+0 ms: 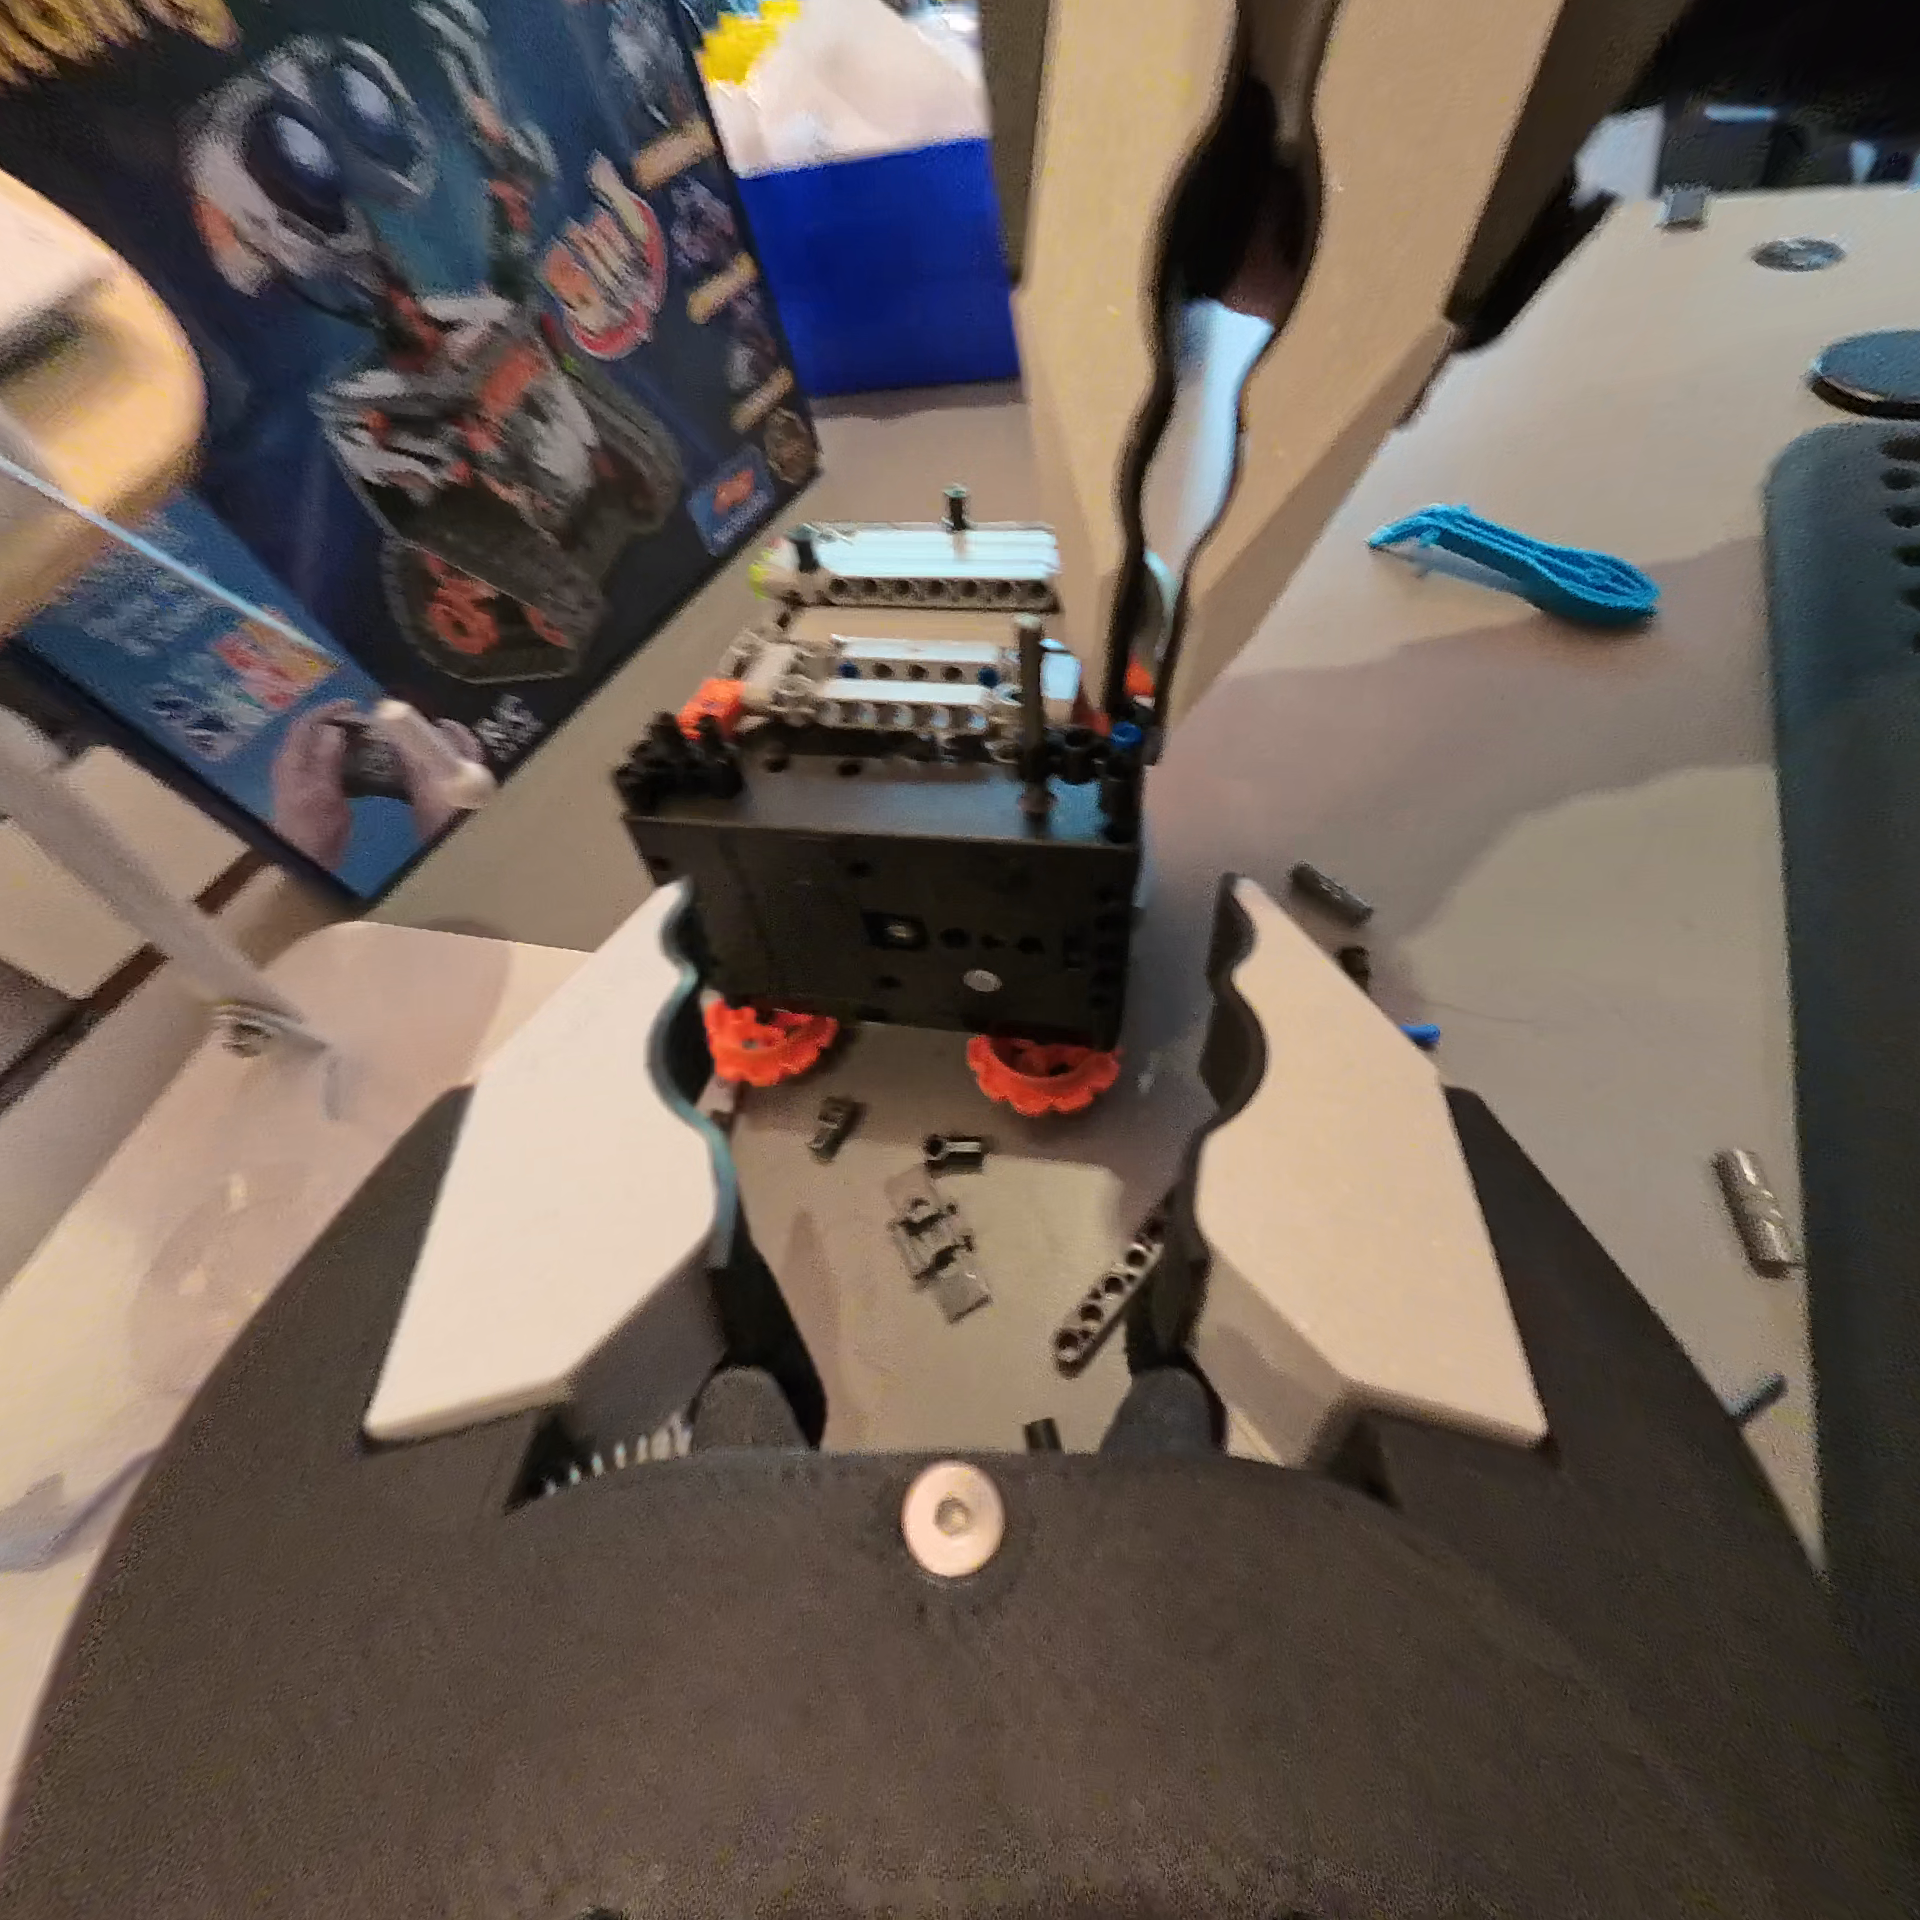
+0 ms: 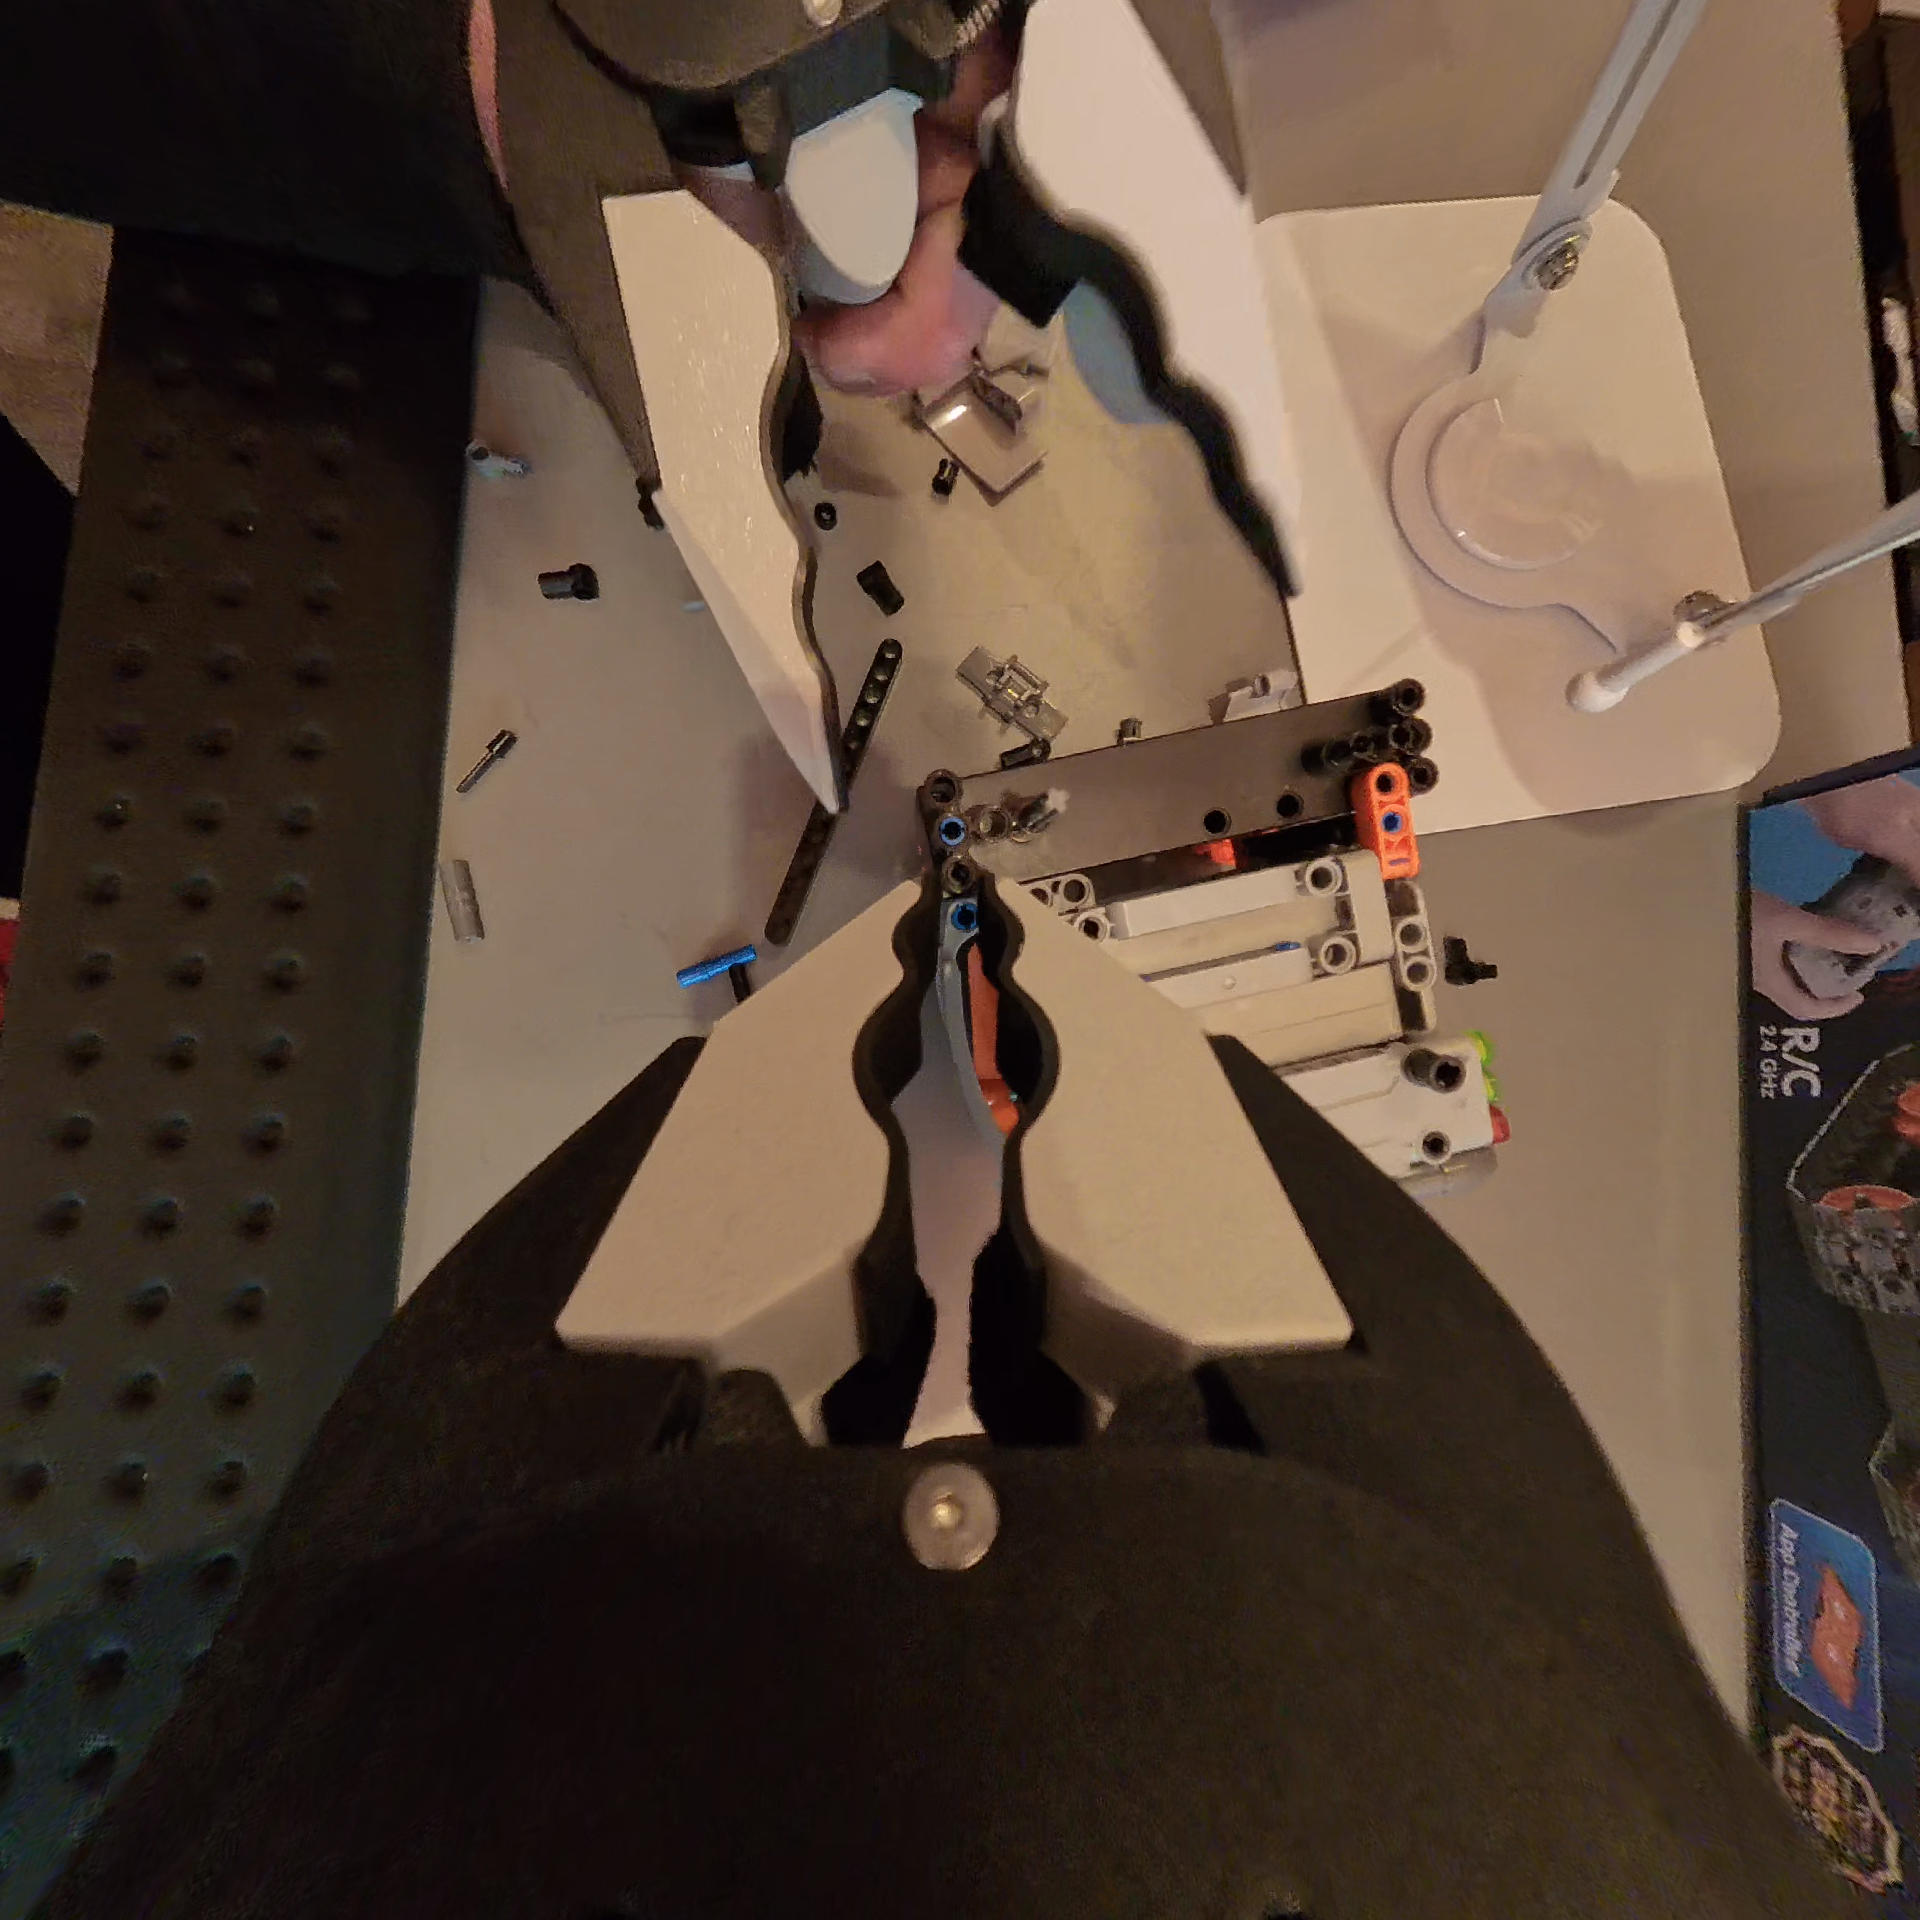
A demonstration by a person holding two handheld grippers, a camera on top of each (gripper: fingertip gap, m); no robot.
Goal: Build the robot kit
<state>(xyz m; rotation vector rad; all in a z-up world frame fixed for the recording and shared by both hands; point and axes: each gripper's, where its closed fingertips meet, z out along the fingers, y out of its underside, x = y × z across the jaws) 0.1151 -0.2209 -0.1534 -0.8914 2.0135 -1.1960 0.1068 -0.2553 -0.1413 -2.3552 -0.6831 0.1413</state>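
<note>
A brick-built vehicle model (image 1: 883, 914) stands on the table: a black block body, orange wheels (image 1: 1042, 1070) and grey beams on top. My left gripper (image 1: 956, 899) is open, one finger on each side of the black body's near end, apart from it. My right gripper (image 2: 961, 883) comes down from above and is shut on a grey curved piece and orange part at the model's (image 2: 1195, 914) side. It also shows in the left wrist view (image 1: 1138, 717). The open left gripper (image 2: 1060, 691) shows across the model in the right wrist view.
Loose black pins and beams (image 1: 935, 1226) lie on the table under my left gripper. A printed toy box (image 1: 416, 468) stands at the left, with a blue container (image 1: 883, 260) behind it. A blue tool (image 1: 1517, 566) and a black studded mat (image 2: 208, 831) lie nearby. A white stand base (image 2: 1558, 520) is beyond the model. Left tips to right tips: about 4 centimeters.
</note>
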